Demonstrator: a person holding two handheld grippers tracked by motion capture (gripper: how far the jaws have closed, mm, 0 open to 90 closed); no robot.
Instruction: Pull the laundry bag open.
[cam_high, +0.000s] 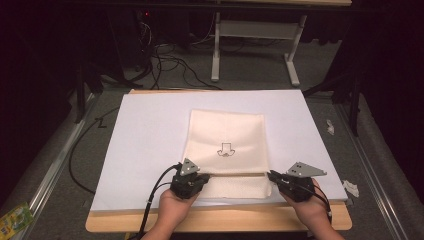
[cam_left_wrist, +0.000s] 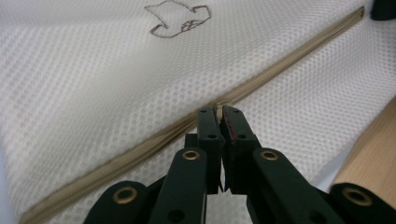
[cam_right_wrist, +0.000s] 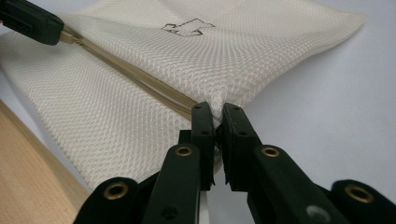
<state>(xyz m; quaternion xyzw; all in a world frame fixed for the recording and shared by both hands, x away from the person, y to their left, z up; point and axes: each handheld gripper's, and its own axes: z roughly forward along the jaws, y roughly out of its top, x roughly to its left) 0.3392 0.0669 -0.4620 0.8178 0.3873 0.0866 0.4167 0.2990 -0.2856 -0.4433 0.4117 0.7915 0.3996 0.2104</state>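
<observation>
A cream mesh bag (cam_high: 226, 137) with a small dark logo (cam_high: 225, 150) lies flat on the white board (cam_high: 150, 135). A tan zipper (cam_high: 235, 174) runs across its near end. In the left gripper view my left gripper (cam_left_wrist: 219, 113) is shut on the zipper (cam_left_wrist: 140, 144), at its left part; in the high view the gripper (cam_high: 206, 176) sits at the bag's near left. My right gripper (cam_right_wrist: 218, 109) is shut on the mesh at the bag's right edge, where the zipper (cam_right_wrist: 140, 77) ends; from above it (cam_high: 270, 175) is at the near right corner.
The white board rests on a wooden table (cam_high: 225, 220) whose near strip is bare. Beyond the table are a floor with cables (cam_high: 170, 62) and a white desk frame (cam_high: 255, 30). In the right gripper view the other gripper (cam_right_wrist: 28, 21) shows at top left.
</observation>
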